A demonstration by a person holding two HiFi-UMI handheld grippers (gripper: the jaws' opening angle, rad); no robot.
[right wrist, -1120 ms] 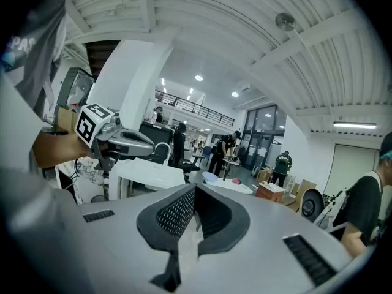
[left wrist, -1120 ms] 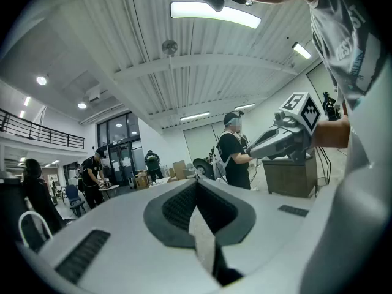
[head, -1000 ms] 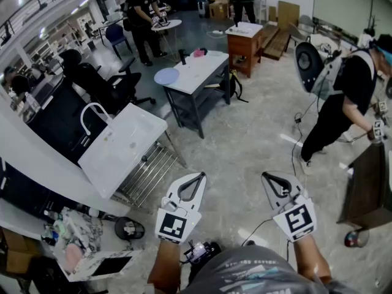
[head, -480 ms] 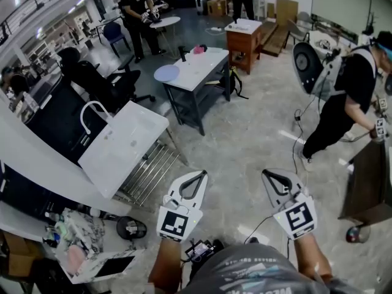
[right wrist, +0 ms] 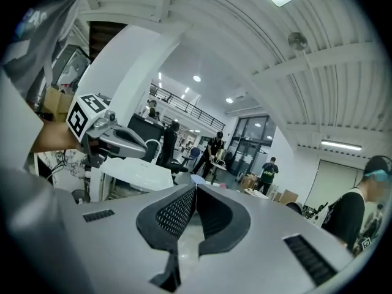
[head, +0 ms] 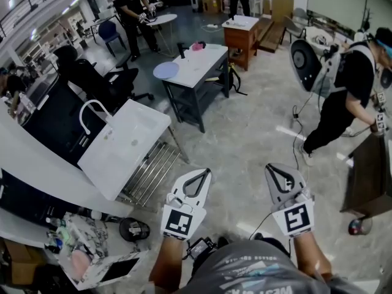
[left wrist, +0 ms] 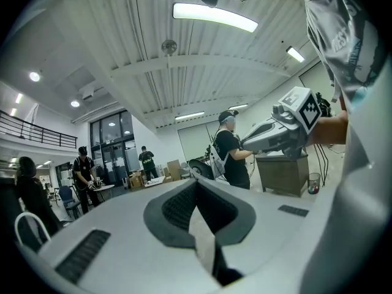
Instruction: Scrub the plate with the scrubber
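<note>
Plate [head: 166, 71], round, pale blue

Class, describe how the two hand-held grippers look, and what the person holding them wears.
The left gripper and right gripper are light grey shells tapering to a point, their fingers lined with dark ribbed rubber. Each carries a white cube with black square markers. The person wears a grey printed shirt; forearms are unsleeved.

Workshop hall: sink unit [head: 122, 146], work tables [head: 196, 69], cardboard boxes [head: 278, 8]
</note>
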